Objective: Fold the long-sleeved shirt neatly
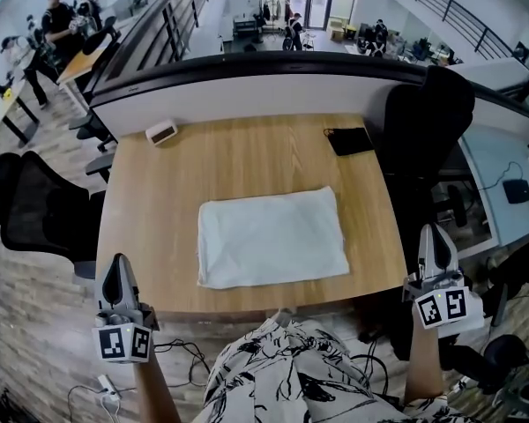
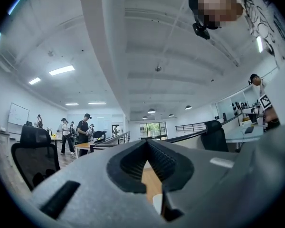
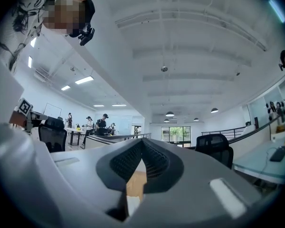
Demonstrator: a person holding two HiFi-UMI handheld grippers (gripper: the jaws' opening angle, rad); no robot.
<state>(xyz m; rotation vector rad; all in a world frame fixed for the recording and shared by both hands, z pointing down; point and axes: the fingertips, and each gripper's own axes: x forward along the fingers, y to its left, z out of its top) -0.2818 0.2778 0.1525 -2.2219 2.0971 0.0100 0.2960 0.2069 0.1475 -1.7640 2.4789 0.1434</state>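
The shirt (image 1: 271,236) lies folded into a pale rectangle in the middle of the wooden table (image 1: 238,161). My left gripper (image 1: 115,270) is off the table's near left corner, shut and holding nothing. My right gripper (image 1: 432,239) is beyond the table's near right corner, also shut and empty. Both are clear of the shirt and point away from me, roughly level. In the left gripper view the jaws (image 2: 147,144) meet at their tips, with a strip of table and a sliver of white shirt (image 2: 156,202) showing below. The right gripper view shows the same closed jaws (image 3: 142,144).
A small white box (image 1: 161,132) sits at the table's far left and a black wallet-like item (image 1: 349,140) at the far right. Black office chairs stand at the left (image 1: 31,205) and right (image 1: 423,126). A curved partition (image 1: 273,82) backs the table. People stand far off.
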